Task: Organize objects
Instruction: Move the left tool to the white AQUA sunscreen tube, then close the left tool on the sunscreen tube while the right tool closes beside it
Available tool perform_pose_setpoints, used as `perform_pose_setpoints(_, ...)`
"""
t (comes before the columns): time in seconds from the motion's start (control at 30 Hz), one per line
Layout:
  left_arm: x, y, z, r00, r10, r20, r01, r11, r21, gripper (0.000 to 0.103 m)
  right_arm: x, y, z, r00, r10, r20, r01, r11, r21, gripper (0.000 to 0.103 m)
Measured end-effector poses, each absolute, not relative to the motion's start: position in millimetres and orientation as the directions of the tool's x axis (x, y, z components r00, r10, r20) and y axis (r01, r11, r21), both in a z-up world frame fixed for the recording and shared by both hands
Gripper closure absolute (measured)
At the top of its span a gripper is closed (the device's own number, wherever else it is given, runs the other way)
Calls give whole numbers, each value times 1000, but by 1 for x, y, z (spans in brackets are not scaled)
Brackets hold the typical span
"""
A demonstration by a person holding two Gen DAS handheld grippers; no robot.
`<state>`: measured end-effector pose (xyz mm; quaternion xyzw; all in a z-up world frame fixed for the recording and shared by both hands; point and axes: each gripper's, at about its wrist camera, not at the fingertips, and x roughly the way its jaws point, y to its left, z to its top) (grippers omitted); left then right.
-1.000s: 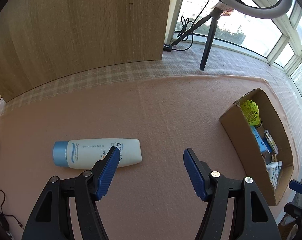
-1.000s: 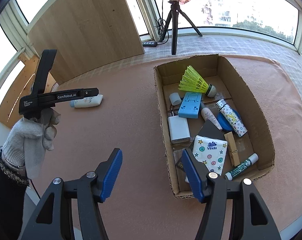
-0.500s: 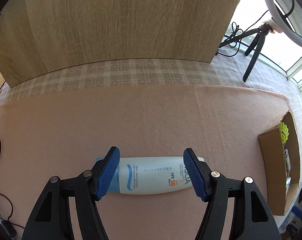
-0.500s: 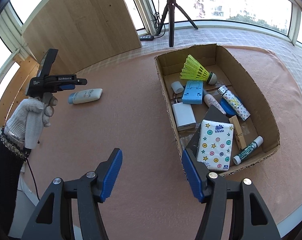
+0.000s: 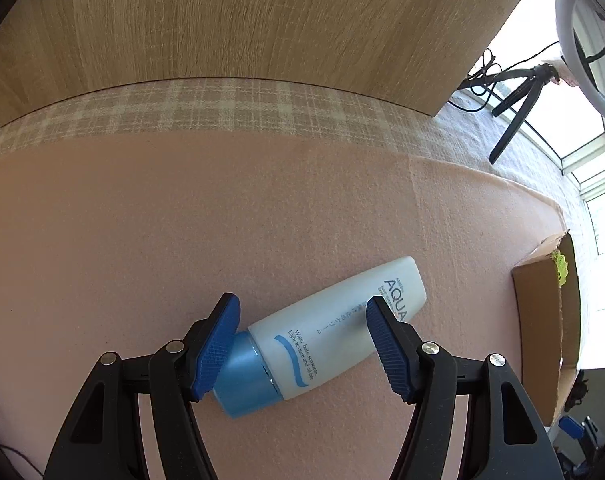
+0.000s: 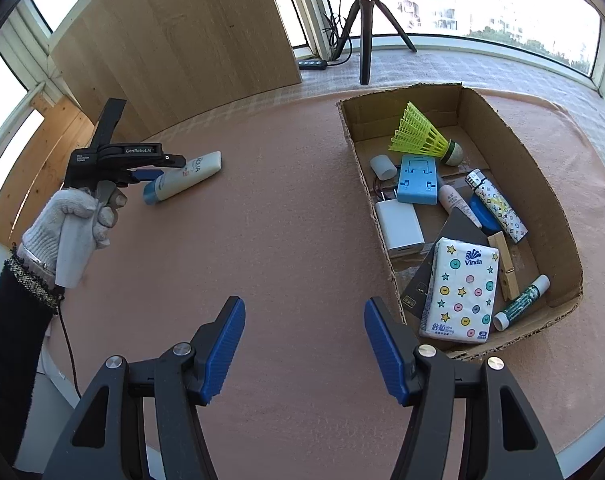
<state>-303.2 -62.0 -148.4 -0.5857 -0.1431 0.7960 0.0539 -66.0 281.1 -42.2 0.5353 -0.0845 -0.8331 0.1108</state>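
A white sunscreen tube with a blue cap lies on the pink mat, slanting between the blue pads of my left gripper. That gripper is open and points down at it, the left pad beside the cap and the right pad over the tube's body; no squeeze shows. In the right wrist view a gloved hand holds the left gripper low over the tube. My right gripper hangs open and empty above the mat, left of the cardboard box.
The box holds a yellow shuttlecock, a tissue pack, a white charger and several small items. A wooden board stands behind the mat. A tripod stands at the back near the windows.
My left gripper moved left and down over the tube and rolled, so the tube now slants between its pads. The right gripper drifted slightly; its jaws are unchanged.
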Motion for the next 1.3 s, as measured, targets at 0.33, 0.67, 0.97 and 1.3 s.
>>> perform_pose_setpoints(0.33,-278,-44,-153,-305,331,-893,30,-934,-356,58,-68,268,-49,-382,-294,-876,126,-956,265,45)
perform_pose_setpoints(0.67,-234,-16,-160,-323,397,-859,45,-900,-433,60,-69,268,-54,-371,-307,-876,129,-952,278,45)
perform_pose_setpoints(0.97,-165,19,-163,-371,359,-856,63,-910,-409,65,-70,266,-58,-361,-333,-871,143,-943,301,45)
perform_pose_setpoints(1.3,-103,39,-166,-351,428,-833,89,-870,-485,66,-69,254,-65,-335,-358,-872,176,-933,315,45)
